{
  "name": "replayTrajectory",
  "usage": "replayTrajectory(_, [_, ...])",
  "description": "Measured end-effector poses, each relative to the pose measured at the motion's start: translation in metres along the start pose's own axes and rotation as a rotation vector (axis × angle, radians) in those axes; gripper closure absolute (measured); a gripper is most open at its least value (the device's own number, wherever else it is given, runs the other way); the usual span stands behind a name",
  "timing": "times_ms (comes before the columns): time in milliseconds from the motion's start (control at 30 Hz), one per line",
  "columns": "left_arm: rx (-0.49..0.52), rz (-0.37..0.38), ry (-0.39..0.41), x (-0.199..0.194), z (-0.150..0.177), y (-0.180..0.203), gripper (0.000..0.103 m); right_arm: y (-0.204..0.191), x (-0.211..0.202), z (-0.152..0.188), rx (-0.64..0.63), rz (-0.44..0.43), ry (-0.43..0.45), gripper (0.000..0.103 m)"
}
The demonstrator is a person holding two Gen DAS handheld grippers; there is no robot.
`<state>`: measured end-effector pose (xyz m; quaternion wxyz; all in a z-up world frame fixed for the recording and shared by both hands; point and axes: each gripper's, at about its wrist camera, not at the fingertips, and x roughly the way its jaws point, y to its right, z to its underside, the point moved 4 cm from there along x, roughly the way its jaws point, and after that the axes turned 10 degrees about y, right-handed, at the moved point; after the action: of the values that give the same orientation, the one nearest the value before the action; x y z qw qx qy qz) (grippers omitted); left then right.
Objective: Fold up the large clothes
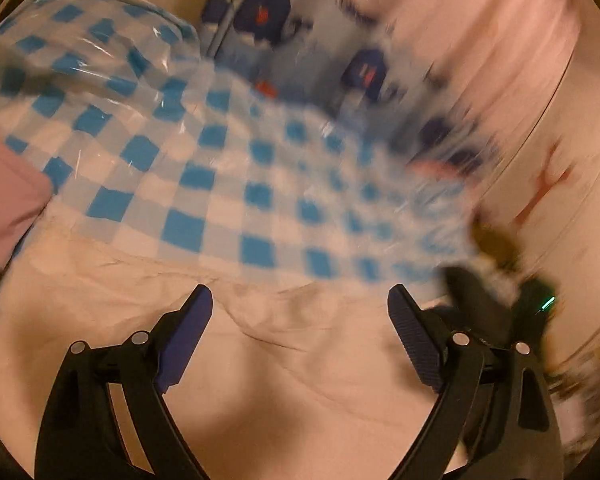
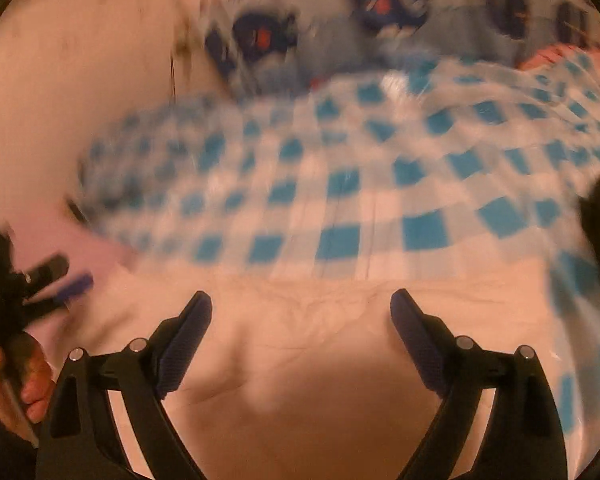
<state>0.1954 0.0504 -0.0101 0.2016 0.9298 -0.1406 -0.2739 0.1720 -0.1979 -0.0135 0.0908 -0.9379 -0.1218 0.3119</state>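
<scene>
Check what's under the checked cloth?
The checked cloth lies on a pale sheet, which shows bare along its near edge. Behind it sits a grey patterned fabric. Whatever lies beneath the cloth's middle is covered.

Each camera sits just behind its own gripper and looks forward and downward along the two fingers, close over a pale sheet (image 1: pixel 284 364). Both views face the same blue-checked cloth (image 1: pixel 220 184) just beyond the fingertips — blurred in each. The right view also catches the left gripper (image 2: pixel 66 280) at its left edge.
</scene>
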Motion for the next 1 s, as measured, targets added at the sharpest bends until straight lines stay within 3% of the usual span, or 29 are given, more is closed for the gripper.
replayTrajectory(67, [-0.024,-0.074,-0.094,0.043,0.016,-0.024,0.018,0.011,0.044,0.016,0.005,0.033,-0.104,0.016])
replayTrajectory(167, [-0.106,-0.089,-0.111,0.068,0.018,-0.048,0.022,0.041,0.075,0.015,0.119,0.046,-0.137,0.016])
replayTrajectory(267, [-0.104,-0.098,-0.139,0.069,0.016,-0.049,0.022,0.04,0.081,0.017,0.09,0.074,-0.201,0.016])
replayTrajectory(400, [-0.088,-0.075,-0.07,0.014,0.002,-0.04,0.022,0.01,0.018,0.002,-0.035,0.05,-0.052,0.014])
replayTrajectory(500, [-0.021,-0.137,-0.005,-0.023,-0.007,-0.05,0.018,-0.024,-0.003,-0.002,-0.18,0.017,-0.013,0.013])
replayTrajectory(533, [-0.024,-0.163,-0.008,-0.026,-0.006,-0.059,0.018,-0.038,-0.002,0.002,-0.235,0.008,-0.034,0.012])
replayTrajectory(600, [-0.104,-0.197,-0.09,-0.014,0.011,-0.094,0.018,-0.051,0.027,0.026,-0.3,0.022,-0.132,0.009])
replayTrajectory(667, [-0.157,-0.159,-0.108,-0.001,0.028,-0.114,0.018,-0.045,0.069,0.055,-0.23,-0.015,-0.263,0.006])
replayTrajectory(800, [-0.105,-0.198,-0.11,0.004,0.029,-0.11,0.018,-0.04,0.076,0.05,-0.201,-0.01,-0.304,0.006])
replayTrajectory(867, [-0.132,-0.18,-0.076,-0.016,0.023,-0.106,0.018,-0.031,0.054,0.037,-0.167,-0.01,-0.277,0.007])
replayTrajectory(933, [-0.16,-0.146,-0.004,-0.05,0.017,-0.1,0.018,-0.015,0.017,0.023,-0.131,0.009,-0.178,0.007])
replayTrajectory(1000, [-0.132,-0.162,0.03,-0.07,0.019,-0.101,0.018,0.012,-0.019,0.015,-0.121,0.092,-0.092,0.007])
